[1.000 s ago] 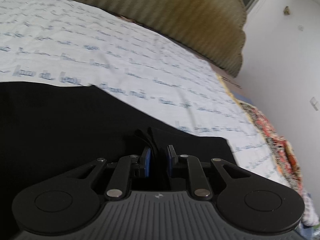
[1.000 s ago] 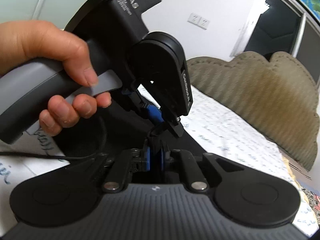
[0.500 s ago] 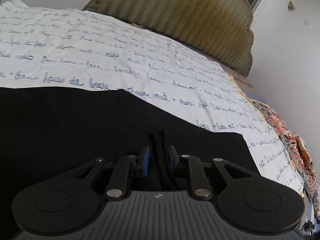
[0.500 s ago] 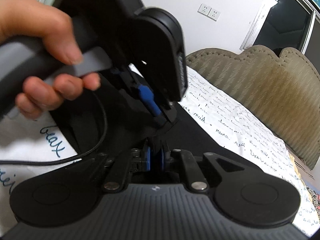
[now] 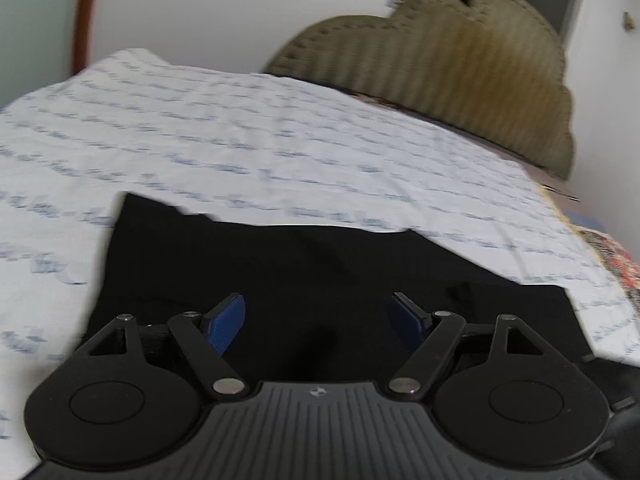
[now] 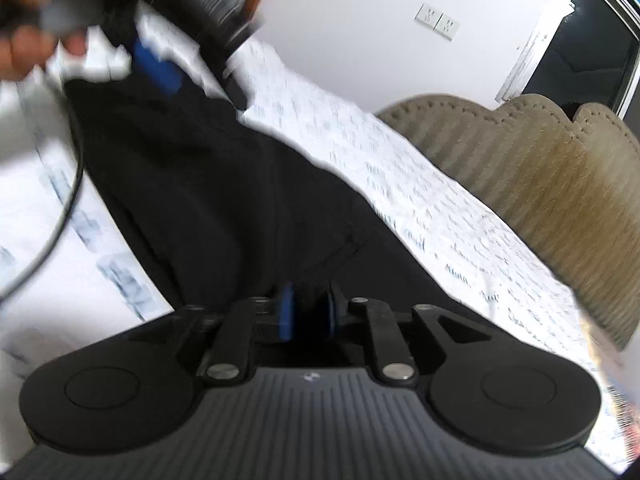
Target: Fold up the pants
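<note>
The black pants (image 5: 280, 272) lie folded flat on a white bedsheet with blue script (image 5: 280, 152). My left gripper (image 5: 318, 322) is open, its blue pads spread wide just above the pants' near edge, holding nothing. My right gripper (image 6: 307, 312) has its blue pads close together with a fold of the black pants (image 6: 224, 200) between them. The left gripper also shows blurred in the right wrist view (image 6: 156, 68) at the far end of the pants, held by a hand.
An olive padded headboard (image 5: 480, 76) stands at the far end of the bed. A patterned red cloth (image 5: 616, 260) lies at the bed's right edge. A black cable (image 6: 68, 184) hangs over the sheet on the left. White walls surround the bed.
My left gripper has opened, let go of the pants and drawn back along them. My right gripper stays shut on the fabric. The pants now lie flatter on the sheet.
</note>
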Action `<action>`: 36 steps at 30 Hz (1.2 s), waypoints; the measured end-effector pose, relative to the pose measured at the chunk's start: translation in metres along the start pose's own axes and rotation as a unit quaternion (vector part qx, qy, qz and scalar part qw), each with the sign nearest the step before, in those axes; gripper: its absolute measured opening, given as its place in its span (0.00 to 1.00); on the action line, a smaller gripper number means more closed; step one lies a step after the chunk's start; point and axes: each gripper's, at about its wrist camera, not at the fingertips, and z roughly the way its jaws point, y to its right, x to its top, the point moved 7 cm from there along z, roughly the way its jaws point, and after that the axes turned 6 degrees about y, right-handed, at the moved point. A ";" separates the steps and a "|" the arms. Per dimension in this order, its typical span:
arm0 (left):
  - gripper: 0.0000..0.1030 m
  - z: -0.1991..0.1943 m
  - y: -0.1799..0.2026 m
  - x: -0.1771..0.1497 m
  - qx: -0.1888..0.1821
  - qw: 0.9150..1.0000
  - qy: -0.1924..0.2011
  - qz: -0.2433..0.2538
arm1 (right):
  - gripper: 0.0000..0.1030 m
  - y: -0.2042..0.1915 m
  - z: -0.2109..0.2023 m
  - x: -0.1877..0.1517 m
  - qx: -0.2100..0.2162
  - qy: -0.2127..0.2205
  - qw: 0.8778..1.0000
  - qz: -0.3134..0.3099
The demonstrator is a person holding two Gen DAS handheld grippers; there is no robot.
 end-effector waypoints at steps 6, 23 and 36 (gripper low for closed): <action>0.79 -0.002 -0.040 -0.010 0.039 0.999 -0.017 0.010 | 0.29 0.036 -0.010 0.025 -0.035 0.052 0.994 0.092; 0.86 -0.027 -0.081 -0.006 0.056 0.998 0.012 -0.011 | 0.34 0.011 0.015 -0.008 -0.046 -0.054 0.994 0.080; 0.89 -0.035 -0.133 -0.010 0.025 0.987 -0.043 -0.151 | 0.41 -0.123 -0.010 0.074 0.074 0.076 0.986 -0.128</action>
